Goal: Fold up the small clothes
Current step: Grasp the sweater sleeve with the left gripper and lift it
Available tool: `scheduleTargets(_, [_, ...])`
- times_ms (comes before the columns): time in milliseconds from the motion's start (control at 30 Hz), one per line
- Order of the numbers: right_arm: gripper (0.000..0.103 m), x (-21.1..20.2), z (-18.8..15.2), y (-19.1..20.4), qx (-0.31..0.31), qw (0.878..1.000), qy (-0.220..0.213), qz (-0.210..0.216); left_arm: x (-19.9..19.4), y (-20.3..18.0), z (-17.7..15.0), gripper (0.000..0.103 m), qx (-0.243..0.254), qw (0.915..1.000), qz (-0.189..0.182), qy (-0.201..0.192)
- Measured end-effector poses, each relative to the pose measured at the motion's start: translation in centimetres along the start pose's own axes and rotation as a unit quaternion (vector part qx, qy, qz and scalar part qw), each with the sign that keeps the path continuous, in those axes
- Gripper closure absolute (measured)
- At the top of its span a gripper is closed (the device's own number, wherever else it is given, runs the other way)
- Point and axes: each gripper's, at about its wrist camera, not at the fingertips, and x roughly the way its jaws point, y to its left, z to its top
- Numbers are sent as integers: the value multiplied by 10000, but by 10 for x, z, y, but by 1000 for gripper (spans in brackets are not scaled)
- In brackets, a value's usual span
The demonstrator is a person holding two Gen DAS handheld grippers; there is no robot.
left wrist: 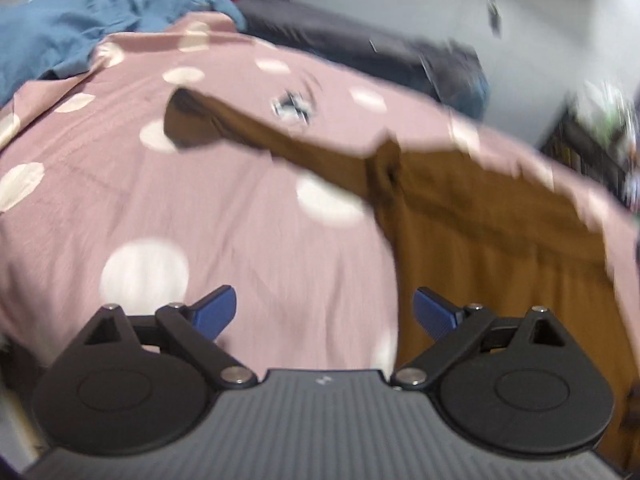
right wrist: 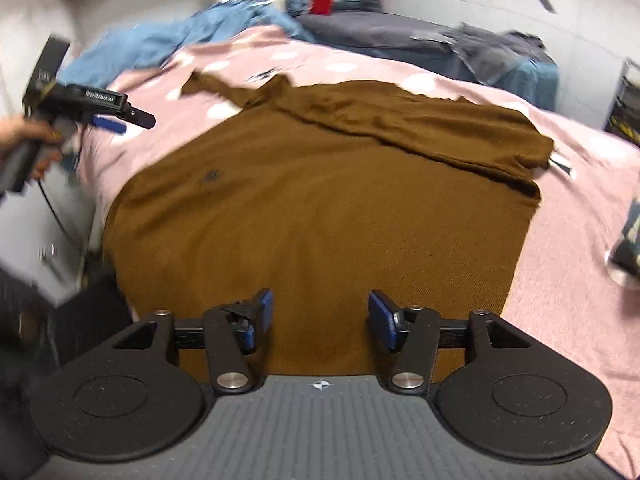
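A: Left wrist view first. What have we got?

B: The left tongs [left wrist: 324,314] stand wide apart, holding nothing, above the pink spotted bedspread [left wrist: 168,200]. The brown top [left wrist: 500,248] fills the 3 o'clock side, and its sleeve [left wrist: 248,128] trails out toward 10 o'clock, lying flat on the bed. A blue garment [left wrist: 80,28] is heaped at 11 o'clock. The picture is smeared, so fine detail is lost.

A: And the right wrist view?

B: The right tongs [right wrist: 318,316] are also parted and empty, poised over the near hem of the brown top [right wrist: 320,208], which lies spread across the bed from centre to 1 o'clock. One sleeve already lies folded across the upper body; the other sleeve [right wrist: 216,84] stretches out at 11 o'clock. The left tongs [right wrist: 120,120] show at 9 o'clock, beside the garment's edge.

A: So the step?

B: I'd judge that loose sleeve comes in next. Pinch it near the cuff, a single layer, without catching the bedspread. Carry it low across the chest, and smooth it flat before letting go.
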Motion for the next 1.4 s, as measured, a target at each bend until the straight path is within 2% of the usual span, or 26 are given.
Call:
scheduleTargets(67, [12,7,4,0,183,9998,6,-66,20,10,25,7,-427,9986,-175,-275])
scheduleTargets(133, [12,12,7,2,254,9997,32,-61,48,20,54,7,-673,9966,-175,-450])
scheduleTargets(167, [12,13,6,3,250,9997,50,-28,61,26,68,7,-740,9958,-117,-523])
scheduleTargets(233, [12,16,6,5,221,9997,120,6,91,42,93,9,-1026,9923,235,-649])
scheduleTargets(300, [12,17,5,7,216,9996,186,-27,124,60,113,14,-1341,9887,341,-575])
scheduleTargets(400, [12,19,5,7,308,9991,268,-58,169,80,134,18,-1696,9849,292,-164])
scheduleTargets(500, [12,20,6,8,303,9990,321,-103,189,81,149,21,-1510,9860,611,-368])
scheduleTargets(567, [12,22,6,8,299,9988,364,-116,195,83,158,55,-1484,9853,761,-370])
scheduleTargets(600, [12,22,6,8,294,9988,377,-120,197,88,161,97,-1519,9853,709,-332])
scheduleTargets(633, [12,23,7,7,287,9988,384,-124,198,97,164,96,-1697,9837,534,-251])
scheduleTargets(700, [12,23,6,6,298,9987,386,-119,199,117,169,96,-2169,9755,321,-199])
scheduleTargets(767, [12,24,6,5,309,9987,382,-109,189,129,177,96,-2285,9713,488,-450])
scheduleTargets(867, [12,24,6,6,295,9988,389,-94,166,138,195,96,-2174,9677,865,-942])
scheduleTargets(933, [12,24,6,5,304,9988,380,-81,154,141,206,96,-2237,9641,882,-1128])
scheduleTargets(967, [12,24,6,5,312,9988,373,-77,153,134,211,96,-2090,9685,808,-1084])
scheduleTargets(1033, [12,24,5,4,317,9989,351,-68,149,105,217,96,-1470,9810,672,-1074])
scheduleTargets(1100, [12,25,5,3,339,9989,331,-56,144,67,218,96,-843,9887,472,-1142])
scheduleTargets(1167, [12,25,5,3,316,9989,330,-50,143,19,212,96,-327,9936,-173,-1063])
scheduleTargets(1200, [12,24,4,3,302,9990,329,-49,140,-10,205,96,16,9934,-525,-1016])
scheduleTargets(1233, [12,24,4,4,294,9990,332,-54,139,-43,197,96,460,9906,-881,-938])
scheduleTargets(1267, [12,24,4,4,288,9990,334,-57,139,-77,185,96,908,9843,-1300,-773])
scheduleTargets(1333, [12,23,4,5,279,9990,337,-63,142,-140,154,84,1626,9654,-2015,-310])
scheduleTargets(1367, [12,23,5,5,265,9990,342,-68,146,-168,136,80,1952,9556,-2207,-4])
scheduleTargets(1400, [12,23,5,6,244,9991,347,-73,150,-190,119,70,2213,9480,-2277,237])
